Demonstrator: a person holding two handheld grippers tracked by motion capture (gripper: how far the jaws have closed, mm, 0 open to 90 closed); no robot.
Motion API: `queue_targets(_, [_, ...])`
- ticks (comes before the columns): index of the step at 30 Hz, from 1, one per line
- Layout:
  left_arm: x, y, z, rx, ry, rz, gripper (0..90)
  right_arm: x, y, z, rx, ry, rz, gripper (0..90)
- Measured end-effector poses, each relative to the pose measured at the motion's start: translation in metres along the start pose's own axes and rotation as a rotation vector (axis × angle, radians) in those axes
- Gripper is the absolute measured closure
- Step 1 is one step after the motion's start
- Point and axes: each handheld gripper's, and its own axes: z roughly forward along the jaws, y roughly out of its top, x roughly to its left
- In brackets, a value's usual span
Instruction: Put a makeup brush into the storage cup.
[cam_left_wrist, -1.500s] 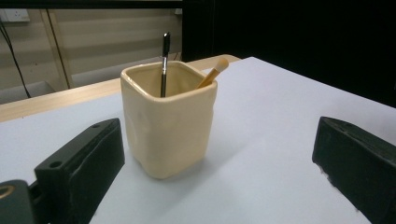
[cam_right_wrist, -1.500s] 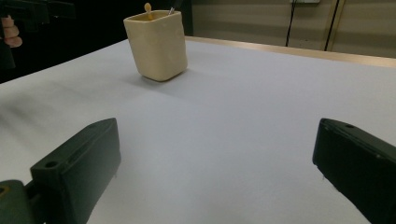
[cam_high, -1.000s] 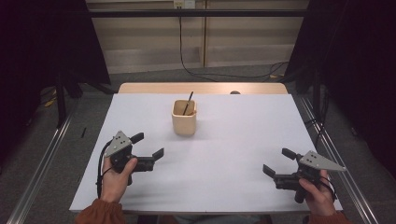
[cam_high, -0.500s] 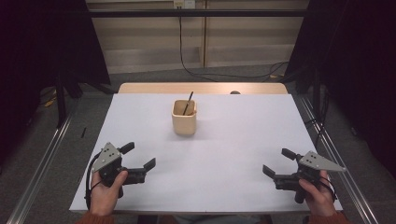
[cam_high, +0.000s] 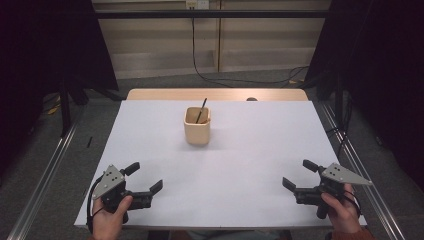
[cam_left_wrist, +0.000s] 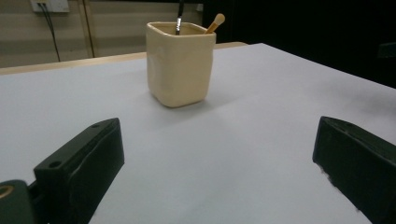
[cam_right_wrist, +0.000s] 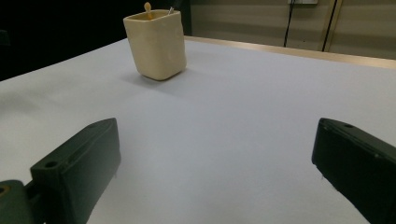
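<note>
My left gripper (cam_high: 142, 180): jaws spread wide, nothing between them, low over near-left part of white table sheet (cam_high: 240, 165). My right gripper (cam_high: 299, 175): jaws likewise released, empty, near-right corner. Cream ceramic square-sided cup (cam_high: 197, 126) stands upright far-centre, well apart from both, ahead of left jaws slightly left of their gap, far left in right gripper view. Dark brush (cam_high: 201, 110) and wooden-tipped stick (cam_left_wrist: 215, 22) lean inside cup. Bare sheet all between grippers and cup. Right hand (cam_high: 340, 212) close to sheet's near-right edge.
</note>
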Motion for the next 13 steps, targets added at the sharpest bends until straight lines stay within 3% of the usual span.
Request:
queue_targets(5, [0.0045, 0.0017, -0.0089, -0.056, 0.025, -0.015, 2.0, 0.0, -0.0003, 0.0004, 0.003, 0.005, -0.002, 0.4])
queue_targets(10, [0.0038, 0.0004, -0.0076, -0.039, 0.032, 0.011, 2.0, -0.0017, -0.0004, 0.001, 0.003, 0.001, 0.002, 0.4])
queue_targets(13, [0.0039, -0.0001, -0.0072, -0.036, 0.035, 0.006, 2.0, -0.0014, -0.0006, 0.0023, 0.01, 0.006, -0.005, 0.4])
